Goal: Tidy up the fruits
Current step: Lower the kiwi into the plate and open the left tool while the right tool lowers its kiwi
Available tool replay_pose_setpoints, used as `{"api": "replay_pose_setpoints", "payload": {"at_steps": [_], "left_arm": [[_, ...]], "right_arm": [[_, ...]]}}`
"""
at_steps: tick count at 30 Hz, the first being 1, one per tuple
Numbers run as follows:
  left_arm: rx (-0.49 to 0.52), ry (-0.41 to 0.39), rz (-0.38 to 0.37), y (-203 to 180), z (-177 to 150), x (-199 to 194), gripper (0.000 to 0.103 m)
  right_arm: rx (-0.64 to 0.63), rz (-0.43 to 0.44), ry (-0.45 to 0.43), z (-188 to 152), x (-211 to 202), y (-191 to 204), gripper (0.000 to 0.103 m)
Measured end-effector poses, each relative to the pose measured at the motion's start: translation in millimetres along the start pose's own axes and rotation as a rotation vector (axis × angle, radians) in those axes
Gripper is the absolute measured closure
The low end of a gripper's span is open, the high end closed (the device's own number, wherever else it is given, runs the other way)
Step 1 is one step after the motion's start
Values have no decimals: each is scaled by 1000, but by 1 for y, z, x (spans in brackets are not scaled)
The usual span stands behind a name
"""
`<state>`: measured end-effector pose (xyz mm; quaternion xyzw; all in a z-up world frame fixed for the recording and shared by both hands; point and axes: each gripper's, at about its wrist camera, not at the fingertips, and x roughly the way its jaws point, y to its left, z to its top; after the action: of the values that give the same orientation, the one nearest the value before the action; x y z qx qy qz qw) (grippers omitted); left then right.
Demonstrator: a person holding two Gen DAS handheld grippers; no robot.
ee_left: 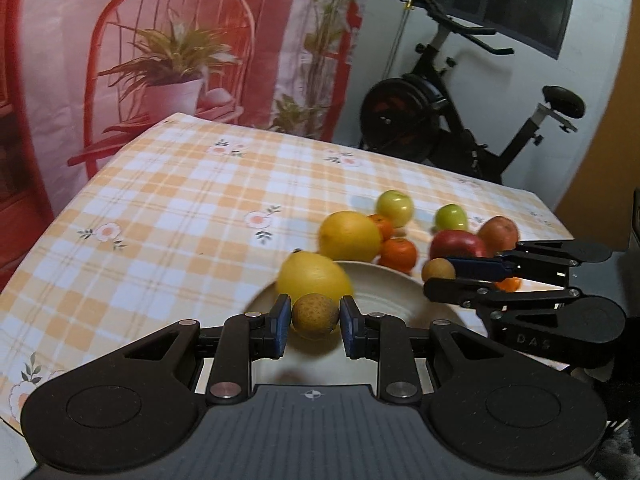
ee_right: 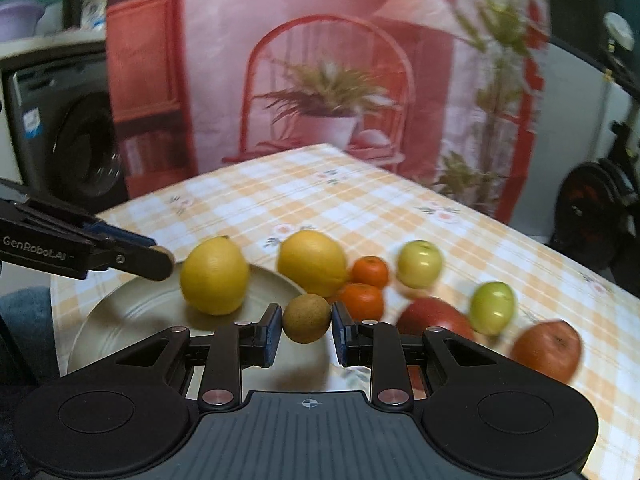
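The left gripper (ee_left: 315,322) was clenched on a small brown fruit (ee_left: 315,315), its blue pads (ee_left: 282,318) pressing the two sides, and it hung over the near part of the pale plate (ee_left: 384,300). On that plate sat one lemon (ee_left: 314,278), yellow and firm-looking. Just past the rim lay a second, rounder yellow fruit (ee_left: 349,236), then two small oranges (ee_left: 398,254) touching each other, two green apples (ee_left: 395,207) further back, and two red apples (ee_left: 456,243) at the right.

The right gripper (ee_right: 307,326) was likewise closed on its own small brown fruit (ee_right: 307,318), held over the plate's right edge, near the oranges.

To my eye those brown fruits were light and hard-skinned, round enough to roll once let go, so a pinch across the widest part suited them. The lemons and apples looked heavier and smoother; I would take them across the middle, gently, since apples bruise.
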<state>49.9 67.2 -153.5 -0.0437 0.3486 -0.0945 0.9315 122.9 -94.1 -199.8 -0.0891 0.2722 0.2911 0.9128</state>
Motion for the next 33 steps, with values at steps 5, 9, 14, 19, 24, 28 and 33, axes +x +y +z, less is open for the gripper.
{"api": "replay_pose_setpoints", "payload": {"at_steps": [5,9,14,19,24,28,33], "left_arm": [[-2,8,25,8,-4,2,75],[-9,20,40,12,-7,4,75],[-11,28,53,14,-9,8,75],[-8,34,65,14,-10,9,75],[-9,41,77,15,-10,12,75],[-8,42,78,15,-10,13,75],[-5,40,79,15,-10,14,75]], "right_arm": [[-46,16,35,7,21,14,78],[-66,20,52,10,32,20,78],[-82,16,62,10,41,22,78],[-92,17,69,8,47,23,78],[-105,13,71,8,51,25,78],[-110,12,71,8,52,25,78],[-105,9,73,8,53,24,78]]}}
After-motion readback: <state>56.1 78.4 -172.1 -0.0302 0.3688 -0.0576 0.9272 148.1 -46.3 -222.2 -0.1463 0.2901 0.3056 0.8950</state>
